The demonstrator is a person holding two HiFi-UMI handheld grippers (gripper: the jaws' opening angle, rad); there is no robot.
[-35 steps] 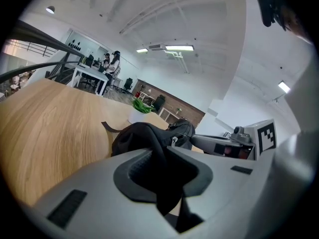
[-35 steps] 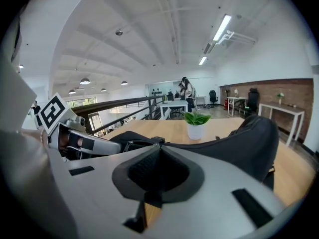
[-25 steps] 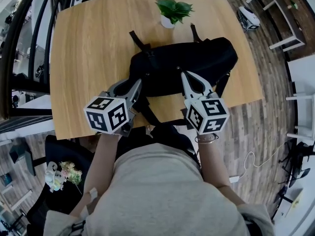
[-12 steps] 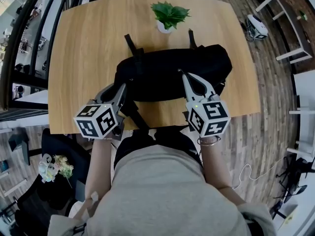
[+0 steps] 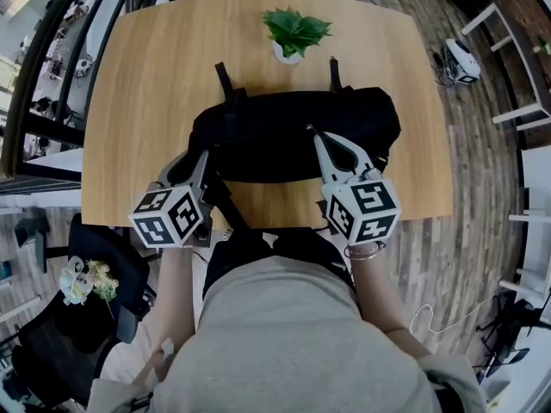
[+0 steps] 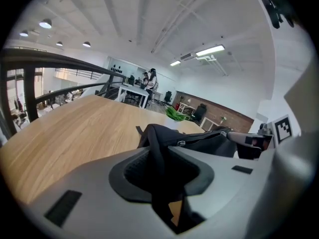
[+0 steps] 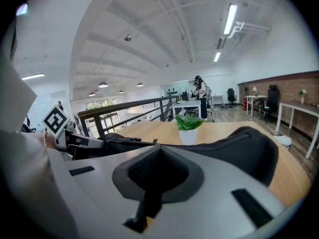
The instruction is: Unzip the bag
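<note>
Right now the black bag (image 5: 284, 132) lies lengthwise across the middle of the wooden desk (image 5: 129, 84), with a potted plant (image 5: 294, 31) just behind it near the far edge. At the bag's left end, the left tool (image 5: 203, 155) has a fold of black fabric (image 6: 155, 148) pinched between its jaws, and those jaws are opening with the fabric between them. Further right, the right tool (image 5: 312, 132) rests its tip on the top of the bag, jaws clenched together; whether a zip pull sits in that narrow pinch cannot be made out. Two straps (image 5: 222, 76) stick out from the bag's far side toward the plant, and a third strap (image 5: 225, 206) trails over the near edge of the desk.
</note>
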